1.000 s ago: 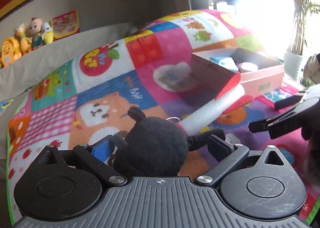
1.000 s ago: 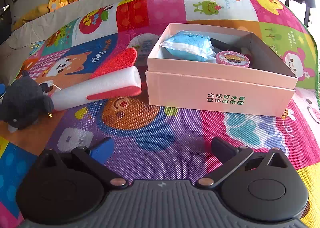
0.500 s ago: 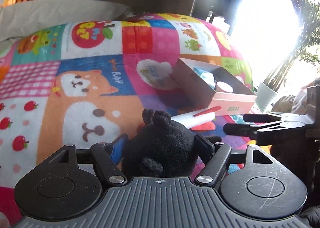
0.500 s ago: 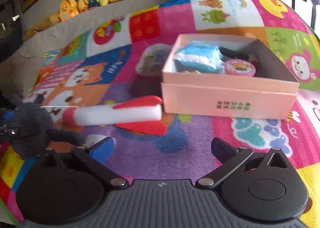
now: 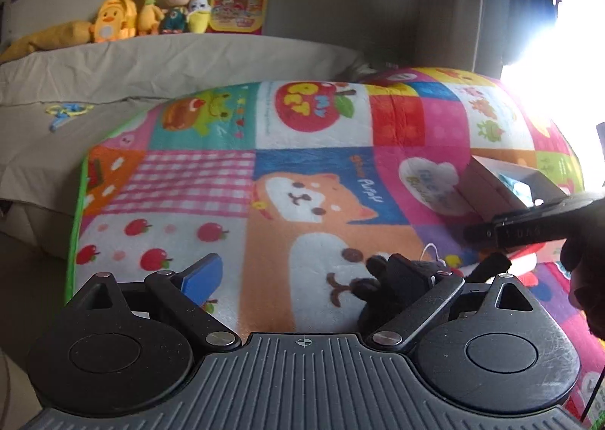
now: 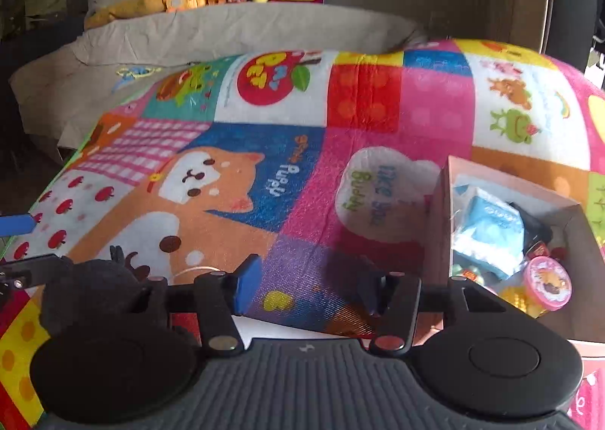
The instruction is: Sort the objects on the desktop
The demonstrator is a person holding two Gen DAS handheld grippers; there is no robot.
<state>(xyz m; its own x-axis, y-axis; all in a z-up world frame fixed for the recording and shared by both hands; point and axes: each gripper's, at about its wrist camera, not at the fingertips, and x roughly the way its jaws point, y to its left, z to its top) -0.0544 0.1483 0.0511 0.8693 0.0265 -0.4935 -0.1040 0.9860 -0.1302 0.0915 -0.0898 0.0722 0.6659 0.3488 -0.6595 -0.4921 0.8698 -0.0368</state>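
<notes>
A black plush toy [image 5: 374, 279] lies on the colourful blanket beside my left gripper's right finger [image 5: 404, 271]. My left gripper [image 5: 302, 271] is open and holds nothing. The plush also shows in the right wrist view [image 6: 90, 290], at the lower left. My right gripper [image 6: 306, 286] is open and hangs low over the white and red foam rocket [image 6: 295, 328], most of it hidden under the gripper body. The pink box [image 6: 442, 214] stands to the right, holding a blue packet [image 6: 487, 237], a pink round tin [image 6: 548, 280] and other small items.
The patchwork blanket [image 5: 302, 150] covers a bed with a grey sheet [image 5: 113, 90] behind. Plush dolls [image 5: 151, 10] line the headboard. The right gripper's fingers [image 5: 529, 229] cross the left wrist view at right, in front of the box [image 5: 491, 188].
My left gripper has opened and let the black plush go; it now lies off to the right. My right gripper has moved forward and down over the foam rocket.
</notes>
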